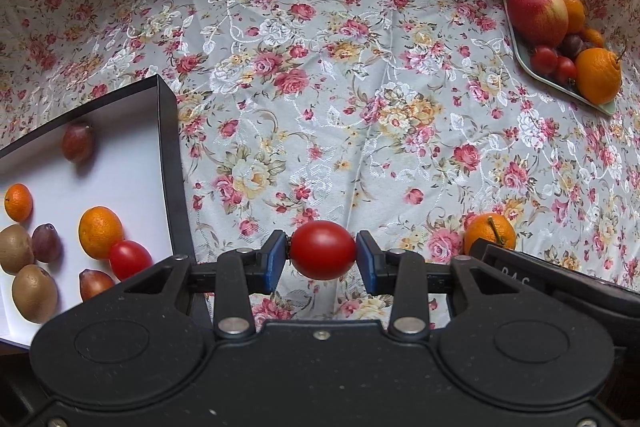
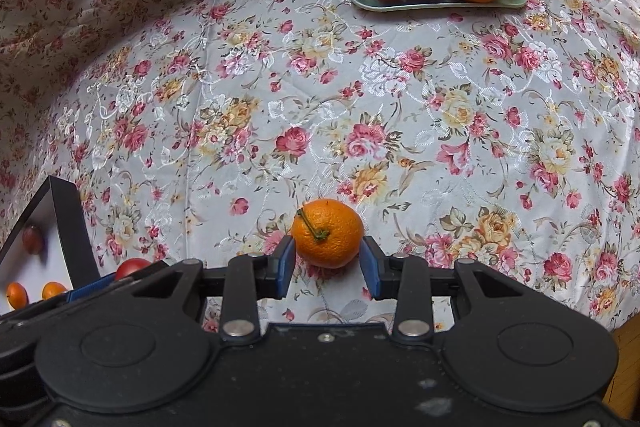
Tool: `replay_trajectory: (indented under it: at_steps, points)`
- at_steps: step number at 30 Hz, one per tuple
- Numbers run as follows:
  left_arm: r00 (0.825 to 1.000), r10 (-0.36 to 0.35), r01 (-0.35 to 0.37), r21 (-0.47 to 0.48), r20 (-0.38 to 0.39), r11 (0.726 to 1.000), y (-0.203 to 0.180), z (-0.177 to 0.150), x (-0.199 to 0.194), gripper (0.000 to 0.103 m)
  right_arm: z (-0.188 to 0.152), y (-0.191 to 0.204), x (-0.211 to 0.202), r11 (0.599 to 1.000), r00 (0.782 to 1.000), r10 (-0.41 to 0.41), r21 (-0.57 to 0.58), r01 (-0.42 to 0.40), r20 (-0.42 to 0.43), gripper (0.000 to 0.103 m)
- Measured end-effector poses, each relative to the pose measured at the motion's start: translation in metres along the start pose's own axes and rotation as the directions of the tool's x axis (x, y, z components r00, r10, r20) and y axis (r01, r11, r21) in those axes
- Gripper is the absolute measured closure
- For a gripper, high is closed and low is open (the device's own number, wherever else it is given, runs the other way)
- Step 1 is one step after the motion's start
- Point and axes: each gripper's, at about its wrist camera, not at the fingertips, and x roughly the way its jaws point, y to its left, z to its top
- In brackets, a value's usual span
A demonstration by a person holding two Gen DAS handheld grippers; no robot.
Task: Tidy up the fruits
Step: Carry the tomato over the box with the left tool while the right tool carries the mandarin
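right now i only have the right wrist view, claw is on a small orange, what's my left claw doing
Observer: The left claw is shut on a red tomato, held above the floral cloth.
Operator: how full is the box, i only see a corner
Observer: The white box holds two kiwis, with oranges, plums and a tomato around them.
Operator: room near its right wall?
Observer: A tomato already lies near that wall, touching an orange; the floor farther back looks bare.
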Motion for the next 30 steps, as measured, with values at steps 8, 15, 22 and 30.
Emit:
replay_trajectory:
  at_steps: [8,15,22,30]
  points:
    - [1.000,0.021,-0.021,-0.009,0.021,1.000,0.009,0.002,-0.005,0.056,-0.001,0.008,0.015,0.999,0.999,-0.045,-0.009,0.045,-0.009,0.059]
    - [1.000,0.010,-0.009,-0.015,0.018,1.000,0.012,0.002,-0.006,0.056,0.000,0.010,0.028,0.998,0.997,-0.070,0.003,0.070,-0.026,0.058]
    - [1.000,0.007,-0.007,-0.023,0.023,1.000,0.014,0.003,-0.008,0.056,-0.001,0.015,0.034,0.996,0.995,-0.093,-0.002,0.093,-0.018,0.056]
    - [1.000,0.010,-0.009,-0.027,0.026,1.000,0.016,0.004,-0.009,0.056,0.003,0.016,0.037,0.995,0.995,-0.095,0.015,0.095,-0.020,0.055]
